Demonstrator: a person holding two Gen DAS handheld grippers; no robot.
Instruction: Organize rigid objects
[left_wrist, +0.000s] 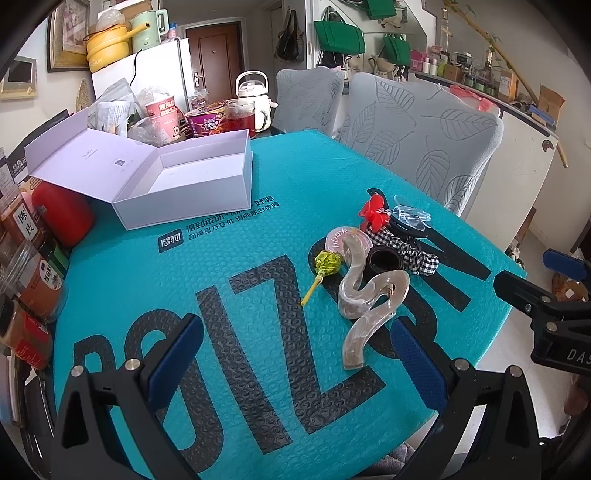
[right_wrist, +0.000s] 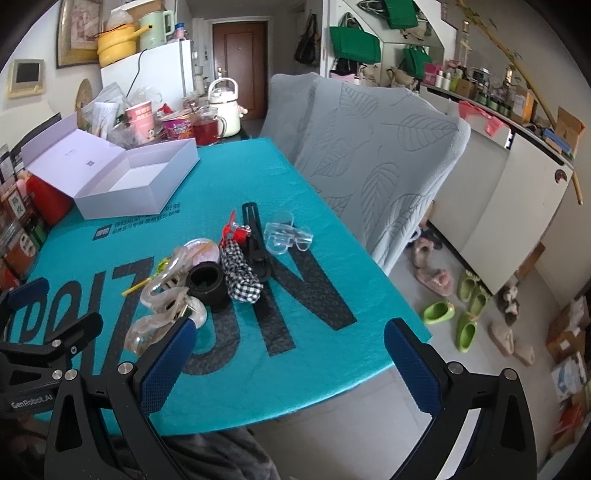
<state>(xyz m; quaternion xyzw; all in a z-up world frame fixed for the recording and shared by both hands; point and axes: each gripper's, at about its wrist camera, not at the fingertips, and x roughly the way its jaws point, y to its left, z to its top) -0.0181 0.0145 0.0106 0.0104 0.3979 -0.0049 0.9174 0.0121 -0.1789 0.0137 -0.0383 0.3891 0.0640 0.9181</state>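
Observation:
A heap of small objects lies on the teal mat (left_wrist: 229, 229): a clear wavy S-shaped piece (left_wrist: 364, 299), a green-wrapped lollipop (left_wrist: 327, 263), a pink round compact (left_wrist: 341, 236), a black ring (left_wrist: 386, 260), a checked fabric piece (left_wrist: 413, 251), a red mini fan (left_wrist: 375, 214) and clear glasses (left_wrist: 412, 216). An open white box (left_wrist: 192, 177) stands empty at the far left. My left gripper (left_wrist: 295, 360) is open, its fingers either side of the S-piece's near end. My right gripper (right_wrist: 291, 362) is open, nearer than the black ring (right_wrist: 207, 284), holding nothing.
Jars and a red canister (left_wrist: 62, 214) line the table's left edge. Cups, a kettle (left_wrist: 255, 99) and bags crowd the far end. Two grey-covered chairs (left_wrist: 424, 140) stand along the right side. Slippers (right_wrist: 465, 314) lie on the floor to the right.

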